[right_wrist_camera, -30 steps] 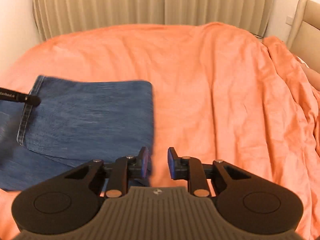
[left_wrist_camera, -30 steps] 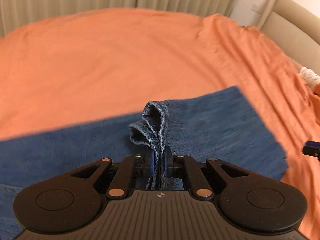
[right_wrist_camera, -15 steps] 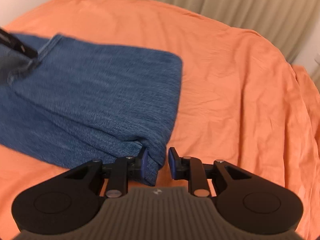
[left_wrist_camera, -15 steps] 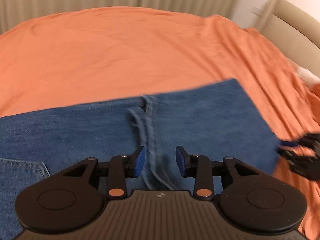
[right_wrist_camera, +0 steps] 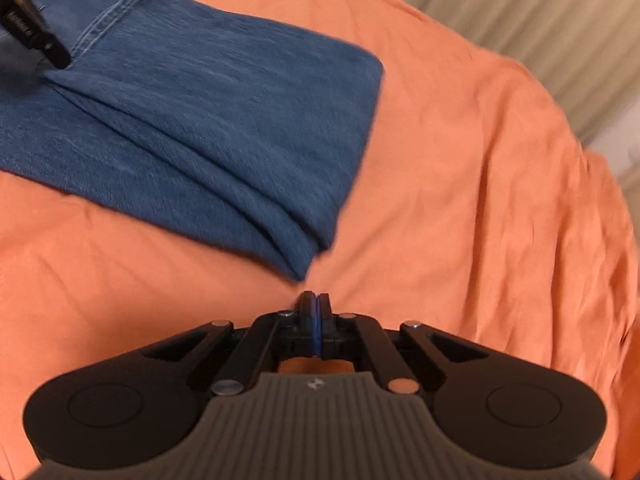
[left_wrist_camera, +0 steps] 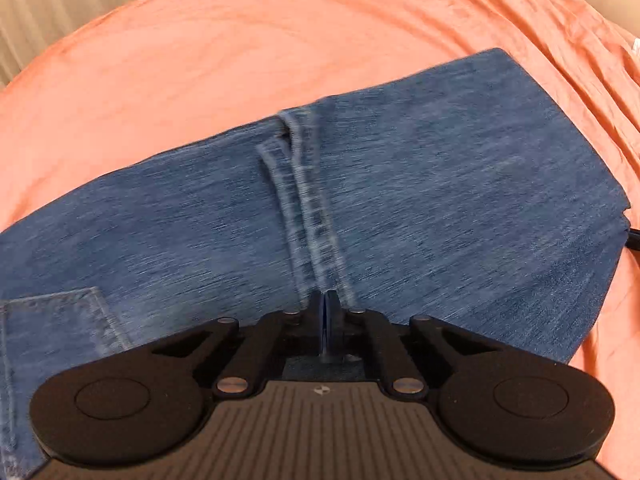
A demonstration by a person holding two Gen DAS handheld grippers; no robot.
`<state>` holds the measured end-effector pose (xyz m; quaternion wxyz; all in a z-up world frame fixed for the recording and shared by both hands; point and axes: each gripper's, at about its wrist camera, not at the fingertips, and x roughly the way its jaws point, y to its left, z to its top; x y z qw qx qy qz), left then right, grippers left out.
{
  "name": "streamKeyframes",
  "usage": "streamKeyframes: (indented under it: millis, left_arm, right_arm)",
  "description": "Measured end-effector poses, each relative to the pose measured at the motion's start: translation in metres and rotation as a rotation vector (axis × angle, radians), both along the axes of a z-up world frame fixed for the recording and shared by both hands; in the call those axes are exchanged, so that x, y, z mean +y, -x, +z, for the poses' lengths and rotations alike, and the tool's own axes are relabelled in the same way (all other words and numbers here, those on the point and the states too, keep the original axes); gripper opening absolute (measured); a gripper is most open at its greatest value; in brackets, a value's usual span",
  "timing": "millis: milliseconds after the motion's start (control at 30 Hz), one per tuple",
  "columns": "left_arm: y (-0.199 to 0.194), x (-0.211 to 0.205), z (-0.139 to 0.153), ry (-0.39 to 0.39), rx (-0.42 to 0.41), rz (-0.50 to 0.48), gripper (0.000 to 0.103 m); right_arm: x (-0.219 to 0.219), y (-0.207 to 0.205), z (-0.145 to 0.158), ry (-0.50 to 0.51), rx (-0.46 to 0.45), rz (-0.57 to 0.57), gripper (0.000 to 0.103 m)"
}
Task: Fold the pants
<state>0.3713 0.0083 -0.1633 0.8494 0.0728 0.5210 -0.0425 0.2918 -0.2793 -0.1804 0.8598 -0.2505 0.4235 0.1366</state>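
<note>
denim pants (left_wrist_camera: 440,184) beneath closed, empty left gripper (left_wrist_camera: 328,304)

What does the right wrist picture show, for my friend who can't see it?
Folded blue denim pants lie in layers on an orange bed cover, their folded corner just ahead of the black right gripper, whose jaws are shut on nothing. The tip of the black left gripper touches the pants at the top left, and beige curtains hang behind the bed.

This is a bedroom in a home. A big bed (right_wrist_camera: 460,168) with an orange blanket (left_wrist_camera: 208,52) fills the room. Long beige curtains (right_wrist_camera: 532,12) hang right behind the bed.
</note>
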Motion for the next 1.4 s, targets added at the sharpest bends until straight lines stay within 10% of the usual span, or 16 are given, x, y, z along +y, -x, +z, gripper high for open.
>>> streamKeyframes:
  millis: [333,500,700,967,1033,1233,1400]
  left_arm:
    - [0.010,0.052,0.049,0.270,-0.128,0.027,0.007]
    - [-0.033,0.070,0.047,0.497,-0.153,0.167,0.055]
    - [-0.085,0.084,0.008,0.674,-0.083,0.301,0.058]
    - [-0.106,0.078,-0.021,0.624,0.015,0.251,0.051]
    - [-0.106,0.074,-0.009,0.612,-0.033,0.209,0.028]
    - [-0.054,-0.011,0.036,0.092,-0.404,-0.271,0.014]
    - [-0.076,-0.005,0.005,0.039,-0.287,-0.186,0.013]
  right_arm:
    - [0.000,0.000,0.059,-0.164,-0.058,-0.028,0.000]
    - [0.025,-0.033,0.068,-0.229,-0.094,-0.057,0.000]
    - [0.050,-0.060,0.058,-0.224,-0.100,-0.033,0.004]
    - [0.052,-0.083,0.027,-0.200,-0.052,-0.054,0.004]
    - [0.049,-0.085,0.023,-0.209,-0.042,-0.059,0.004]
    - [0.046,-0.087,0.015,-0.236,-0.018,-0.081,0.004]
    - [0.045,-0.086,0.012,-0.250,-0.005,-0.090,0.004]
